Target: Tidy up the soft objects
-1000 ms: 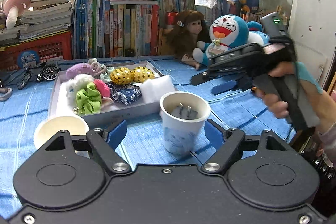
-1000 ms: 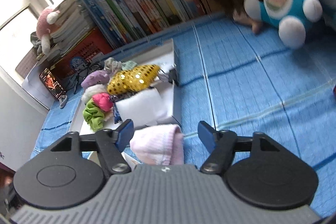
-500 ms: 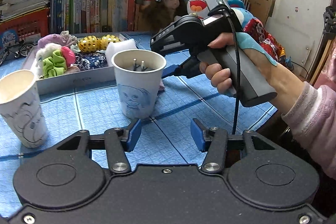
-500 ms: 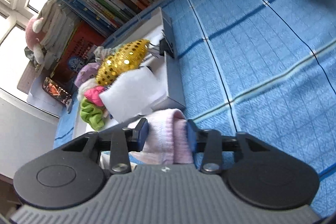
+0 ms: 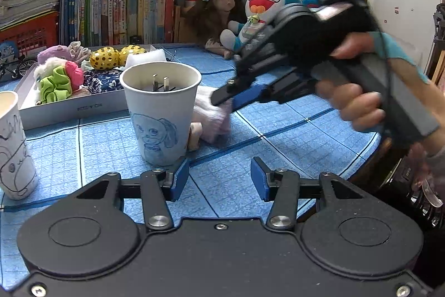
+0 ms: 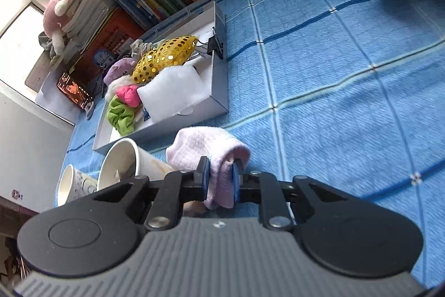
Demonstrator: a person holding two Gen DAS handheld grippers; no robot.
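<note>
A pink sock point(image 6: 205, 144) lies on the blue cloth beside the grey tray point(image 6: 219, 80), and my right gripper point(image 6: 220, 177) is shut on its near end. In the left wrist view the right gripper point(image 5: 222, 99) comes in from the right and pinches the sock point(image 5: 211, 116) behind a paper cup with a dog drawing point(image 5: 161, 116). My left gripper point(image 5: 219, 171) hovers low in front of that cup, open, with nothing between its fingers. The tray point(image 5: 72, 109) holds a green scrunchie point(image 5: 55, 86), gold sequin pieces point(image 5: 105, 57) and a white pad point(image 6: 169, 91).
A second paper cup point(image 5: 11, 152) stands at the left. A plug sits inside the dog cup. A doll point(image 5: 217, 7) and a blue plush point(image 5: 267, 4) lean on a row of books point(image 5: 125, 7) at the back. The table's edge curves round at the right point(image 5: 367, 157).
My right gripper closed from wide open onto the pink sock. My left gripper narrowed its jaws and sank closer to the table and the dog cup.
</note>
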